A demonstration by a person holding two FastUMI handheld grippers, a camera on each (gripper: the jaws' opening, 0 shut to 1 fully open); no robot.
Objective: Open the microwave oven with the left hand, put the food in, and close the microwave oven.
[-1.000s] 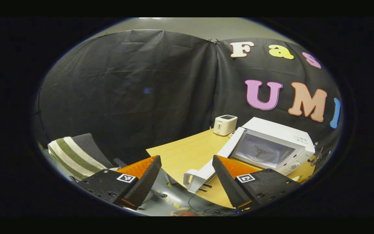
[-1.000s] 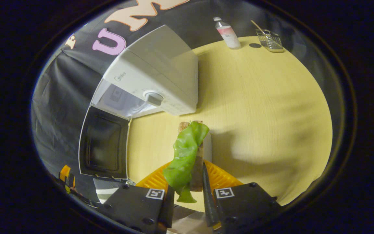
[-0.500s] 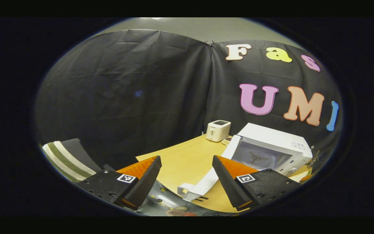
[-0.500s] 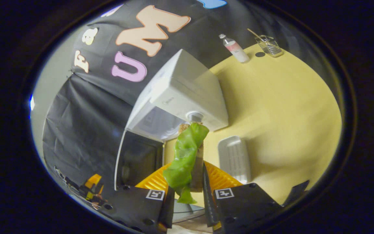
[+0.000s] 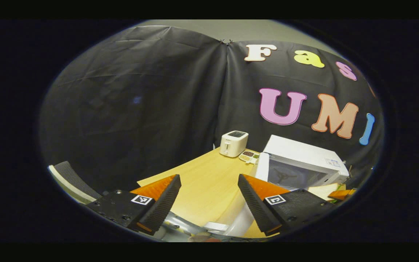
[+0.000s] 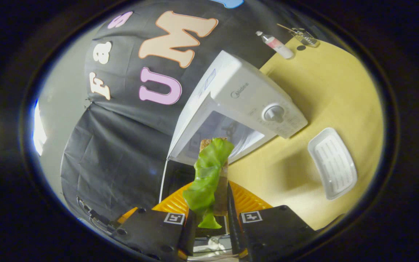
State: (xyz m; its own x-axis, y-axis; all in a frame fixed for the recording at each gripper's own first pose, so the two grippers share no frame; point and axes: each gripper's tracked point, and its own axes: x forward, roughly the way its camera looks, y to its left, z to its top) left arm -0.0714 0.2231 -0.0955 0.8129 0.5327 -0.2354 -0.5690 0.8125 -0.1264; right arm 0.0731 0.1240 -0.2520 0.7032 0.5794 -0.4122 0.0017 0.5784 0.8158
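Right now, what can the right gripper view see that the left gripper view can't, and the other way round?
The right gripper view has a sandwich with a green leaf pinched in its tongs, a white tray, a bottle and a wire basket. The left gripper view has a toaster and its own tongs spread wide and holding nothing. Both share the open microwave on the wooden table.

Staged recording booth, not a real kitchen: black cloth wall [image 5: 140, 102] hung around a light wood table [image 5: 202, 178], bare grey wall above the cloth. Kitchen props sit on the table: white microwave oven [image 6: 246, 105] with door open, white toaster [image 5: 234, 143], white tray [image 6: 332, 163], a bottle [image 6: 276, 40], a wire basket [image 6: 306, 35].
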